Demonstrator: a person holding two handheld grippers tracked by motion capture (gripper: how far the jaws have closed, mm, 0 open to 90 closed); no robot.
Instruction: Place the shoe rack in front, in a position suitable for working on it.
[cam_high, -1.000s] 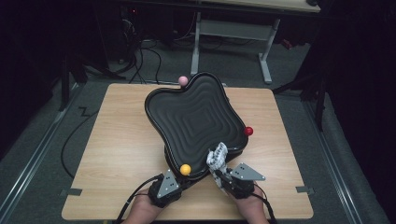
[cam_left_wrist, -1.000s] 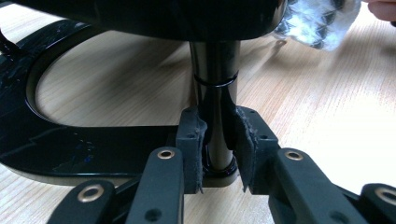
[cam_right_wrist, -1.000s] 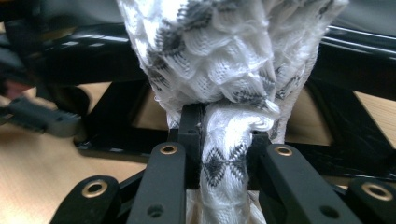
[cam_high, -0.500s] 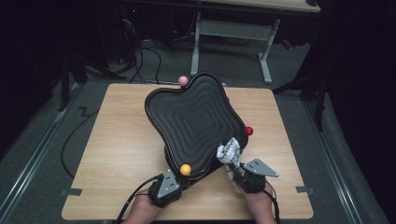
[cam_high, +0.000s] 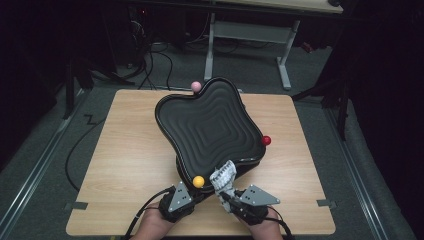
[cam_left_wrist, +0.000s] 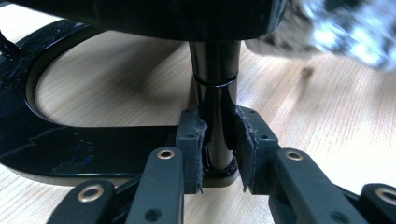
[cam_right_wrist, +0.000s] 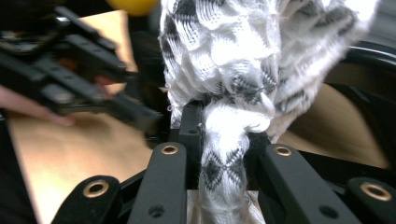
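The left tool (cam_left_wrist: 217, 149) is clamping the black tray's (cam_high: 210, 125) stem while the right tool (cam_right_wrist: 224, 154), gripping a patterned cloth (cam_high: 223, 175), is probably wiping its near rim, needing steady sweeps next.

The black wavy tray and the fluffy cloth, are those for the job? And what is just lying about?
For the job:
- black wavy tray, on a stand
- stand post, clamped by the left gripper
- white and grey cloth, pinched in the right gripper at the tray's near edge

Just sitting there:
- pink ball
- red ball
- yellow ball
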